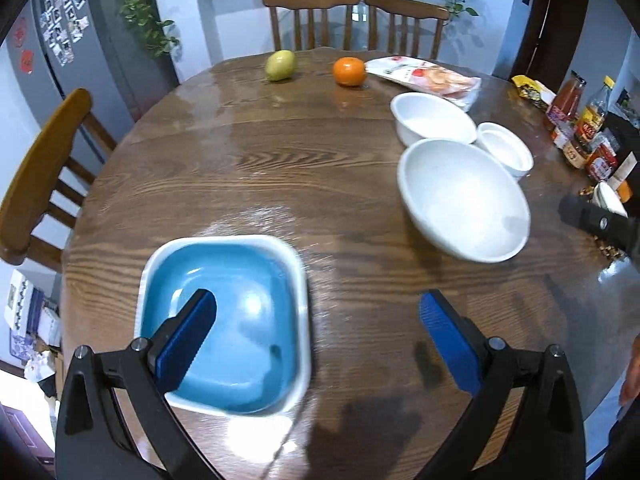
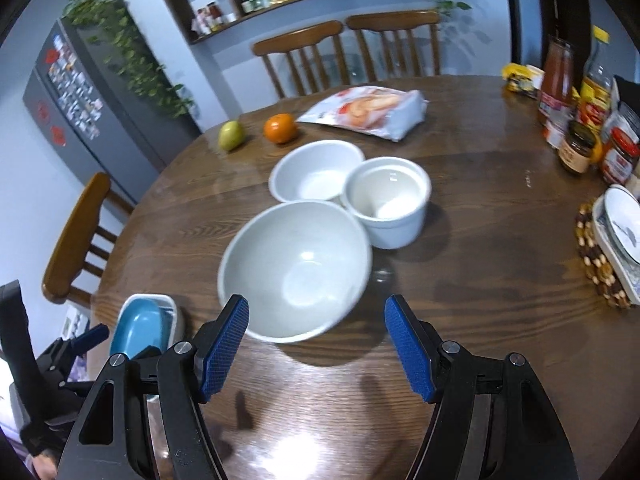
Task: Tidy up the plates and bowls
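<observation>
A square blue dish with a white rim (image 1: 240, 320) lies on the round wooden table (image 1: 260, 168), near its front left edge. My left gripper (image 1: 318, 338) is open above it, its left finger over the dish's inside. Three white bowls stand together: a large one (image 1: 464, 198) (image 2: 296, 272), a shallower one (image 1: 432, 118) (image 2: 316, 170) and a small deep one (image 1: 506, 148) (image 2: 386, 200). My right gripper (image 2: 316, 346) is open and empty, just short of the large bowl's near rim. The blue dish (image 2: 140, 324) shows at its lower left.
A green fruit (image 1: 281, 65), an orange (image 1: 349, 71) and a snack bag (image 1: 426, 76) lie at the table's far side. Bottles and jars (image 2: 576, 112) crowd the right edge. Patterned plates on a beaded mat (image 2: 618, 236) sit at the right. Chairs surround the table.
</observation>
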`<state>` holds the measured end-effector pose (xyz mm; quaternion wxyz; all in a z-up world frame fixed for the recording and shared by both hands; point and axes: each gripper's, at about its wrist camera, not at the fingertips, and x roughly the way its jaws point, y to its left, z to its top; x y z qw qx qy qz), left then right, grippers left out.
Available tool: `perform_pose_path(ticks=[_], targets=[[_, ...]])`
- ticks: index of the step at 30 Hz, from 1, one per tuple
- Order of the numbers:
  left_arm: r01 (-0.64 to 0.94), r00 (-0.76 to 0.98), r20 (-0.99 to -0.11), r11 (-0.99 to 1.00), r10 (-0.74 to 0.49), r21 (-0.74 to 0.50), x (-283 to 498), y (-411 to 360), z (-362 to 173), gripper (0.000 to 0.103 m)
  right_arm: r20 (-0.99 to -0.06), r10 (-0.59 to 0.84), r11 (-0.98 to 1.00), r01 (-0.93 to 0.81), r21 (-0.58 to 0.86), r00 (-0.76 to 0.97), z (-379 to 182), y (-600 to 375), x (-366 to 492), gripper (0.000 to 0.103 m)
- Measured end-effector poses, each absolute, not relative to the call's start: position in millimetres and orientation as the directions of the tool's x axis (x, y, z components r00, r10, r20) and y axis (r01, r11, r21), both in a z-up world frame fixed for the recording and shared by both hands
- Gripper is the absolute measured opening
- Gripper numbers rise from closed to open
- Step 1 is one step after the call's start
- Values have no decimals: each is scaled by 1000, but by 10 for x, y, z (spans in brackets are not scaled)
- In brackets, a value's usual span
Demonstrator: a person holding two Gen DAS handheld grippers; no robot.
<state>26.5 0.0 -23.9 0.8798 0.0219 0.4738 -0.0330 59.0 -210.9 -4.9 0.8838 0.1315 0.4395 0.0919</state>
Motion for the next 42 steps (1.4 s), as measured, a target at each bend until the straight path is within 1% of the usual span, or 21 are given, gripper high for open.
perform_pose_path(ticks=[5,10,22,25,27,28,29,30,31,33,34,35,36,39,41,42], targets=[[82,538,-841,996,-60,-19,433,-234,-240,102,-768,259,951,-15,309,586,-129,-2334,613,72],[82,544,-837,996,-59,-17,583,-423,-259,102,-779,254,950,0,311,573,-207,-2499,667,72],[120,541,-838,993,-71,-7,768,-679,-360,102,-790,293,945,-37,326,538,-335,-2513,869,72],[122,524,-849,993,-66,-2,872,-723,-460,99,-796,309,939,-33,342,521,-419,-2488,949,72],[133,504,-860,991,-78,-12,914,-749,-514,91,-796,325,932,-29,362,511,-482,-2466,990,72],[137,493,-866,990,-84,-18,939,-762,-544,85,-795,339,926,-31,375,503,-514,-2452,1013,72],[142,482,-871,990,-92,-26,957,-772,-570,76,-796,347,923,-31,384,496,-540,-2438,1030,71],[146,473,-876,989,-99,-33,970,-775,-593,71,-794,358,919,-33,393,492,-560,-2429,1045,70],[148,464,-880,988,-103,-38,985,-778,-612,62,-792,371,913,-36,406,485,-579,-2419,1063,67],[157,450,-886,986,-114,-48,1006,-796,-644,52,-787,404,899,-44,435,466,-630,-2398,1101,49],[163,447,-886,985,-122,-54,1009,-801,-653,45,-786,416,894,-46,446,458,-650,-2386,1113,44],[170,441,-889,984,-126,-55,1018,-812,-670,42,-786,431,887,-50,458,444,-682,-2372,1126,36],[172,439,-890,984,-125,-53,1018,-816,-678,42,-784,444,882,-53,469,433,-708,-2358,1135,32],[183,437,-890,981,-133,-57,1015,-816,-701,40,-779,469,868,-54,493,416,-762,-2334,1139,23],[190,436,-889,980,-140,-61,1006,-813,-704,30,-778,471,867,-56,495,415,-765,-2326,1139,19],[198,435,-889,978,-143,-61,1000,-820,-706,28,-780,468,869,-58,491,416,-755,-2319,1140,19]])
